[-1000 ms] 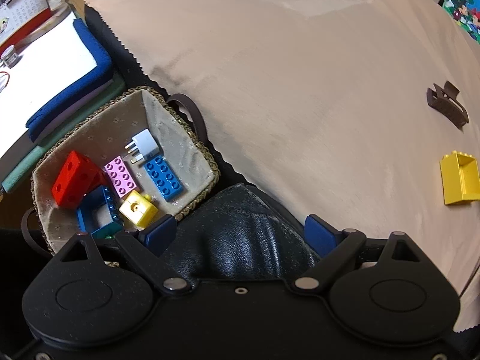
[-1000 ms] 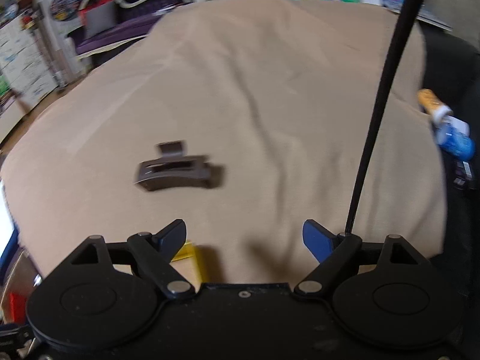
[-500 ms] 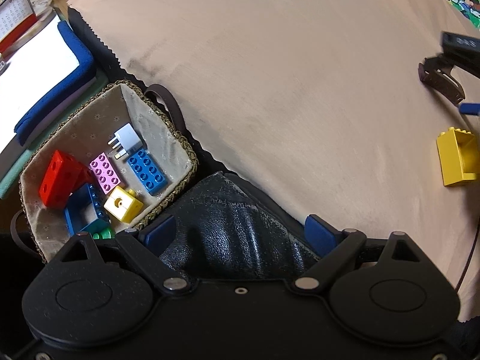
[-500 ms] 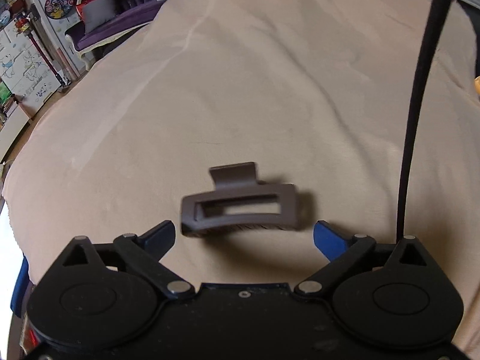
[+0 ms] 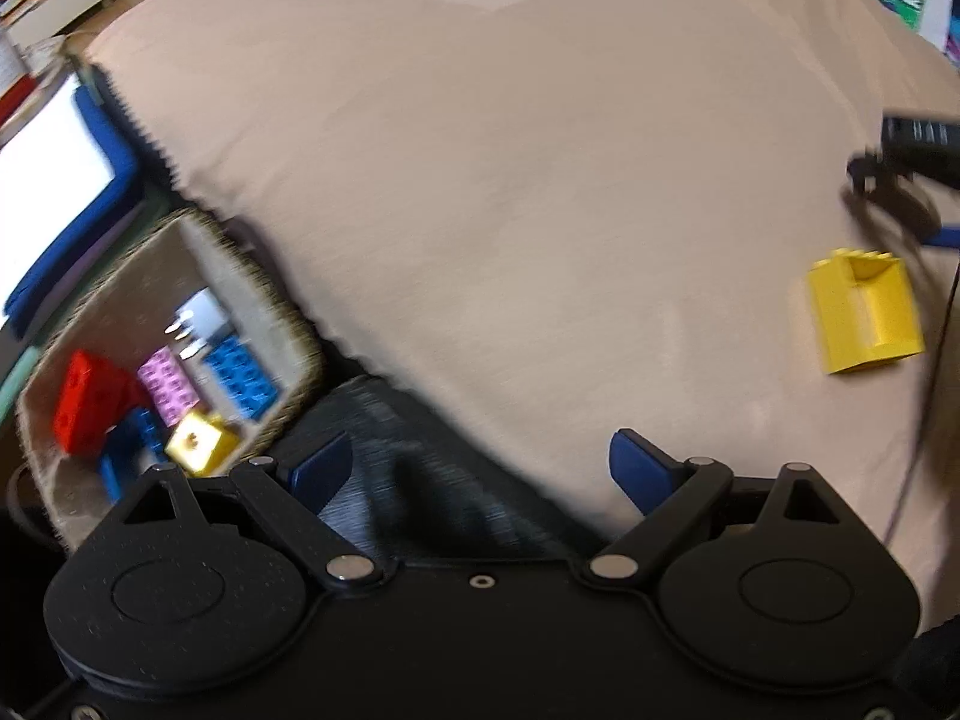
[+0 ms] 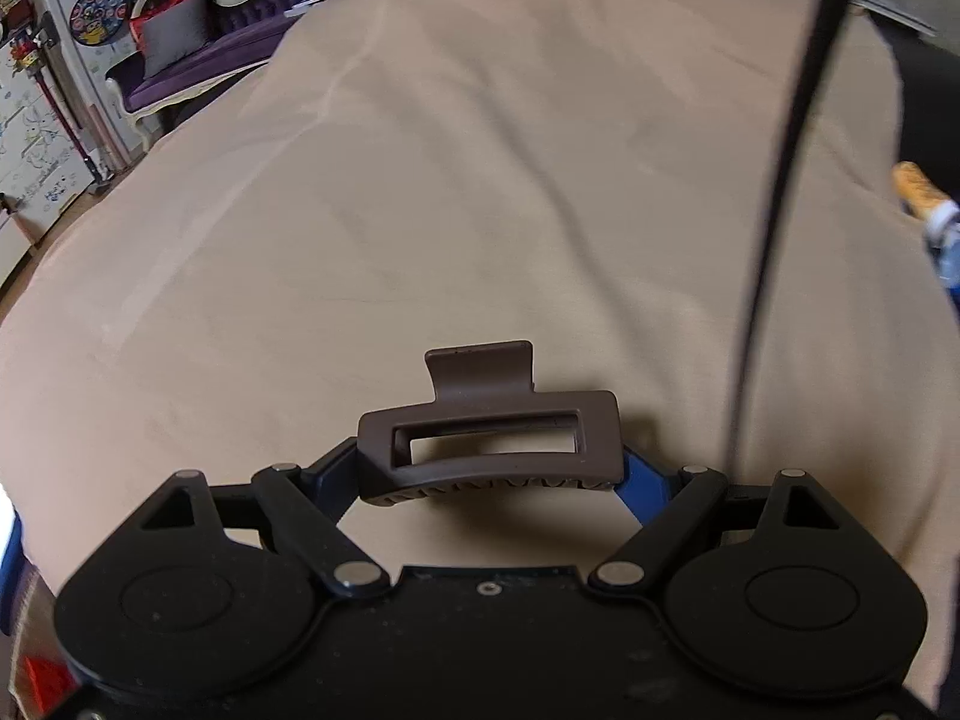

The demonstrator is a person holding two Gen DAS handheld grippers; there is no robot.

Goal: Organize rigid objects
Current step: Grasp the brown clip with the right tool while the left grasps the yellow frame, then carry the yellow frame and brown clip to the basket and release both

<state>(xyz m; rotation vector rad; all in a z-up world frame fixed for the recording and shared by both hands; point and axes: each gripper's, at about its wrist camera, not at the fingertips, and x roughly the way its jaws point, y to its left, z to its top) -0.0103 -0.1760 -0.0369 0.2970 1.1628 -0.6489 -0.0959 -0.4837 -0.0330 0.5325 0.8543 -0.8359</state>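
Observation:
A brown hair clip point(image 6: 489, 438) lies on the beige blanket point(image 6: 480, 210). My right gripper point(image 6: 489, 483) has its jaws closing on the clip, and both blue pads touch its ends. The left wrist view shows the same clip point(image 5: 888, 198) at the far right under the right gripper point(image 5: 918, 138). Near it lies a yellow brick point(image 5: 864, 318). My left gripper point(image 5: 477, 468) is open with nothing between its fingers, above black leather at the blanket's edge. Left of it, a woven basket point(image 5: 288, 324) holds a red brick point(image 5: 84, 402), a pink brick point(image 5: 168, 384), a blue brick point(image 5: 243, 378), a yellow cube point(image 5: 201, 441) and a white plug point(image 5: 201, 315).
A black cable point(image 6: 786, 180) runs down the right side of the right wrist view. Blue and white folded items point(image 5: 72, 180) lie left of the basket. A purple sofa point(image 6: 198, 60) and shelves stand beyond the blanket. An orange-capped item point(image 6: 918, 186) sits at the right edge.
My right gripper moved up to the hair clip, which went from lying ahead to sitting between the jaws. The left gripper shifted right: the basket slid leftward and the yellow brick came nearer.

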